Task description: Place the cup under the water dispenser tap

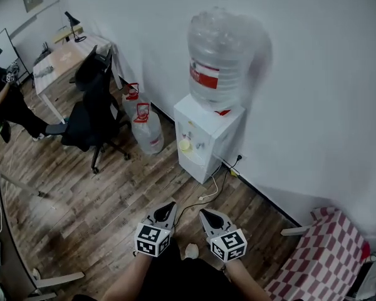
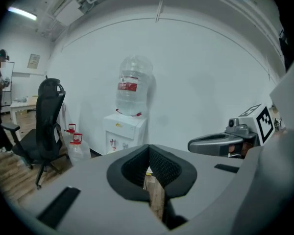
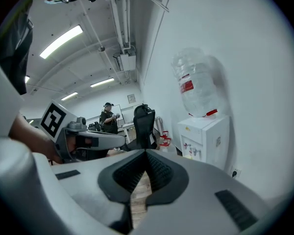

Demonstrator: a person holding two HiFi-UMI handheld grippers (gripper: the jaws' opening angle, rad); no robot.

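The white water dispenser stands against the wall with a large clear bottle on top. A small pale yellow cup sits in its front niche below the taps. Both grippers hover over the wooden floor, well short of the dispenser and pointing toward it. My left gripper is shut with nothing between its jaws, and so is my right gripper. The left gripper view shows the dispenser ahead beyond the shut left gripper. In the right gripper view the dispenser is to the right of the shut right gripper.
Two water jugs with red caps stand on the floor left of the dispenser, next to a black office chair. A cable runs across the floor to a wall socket. A red-checked seat is at right. A person stands far left by a desk.
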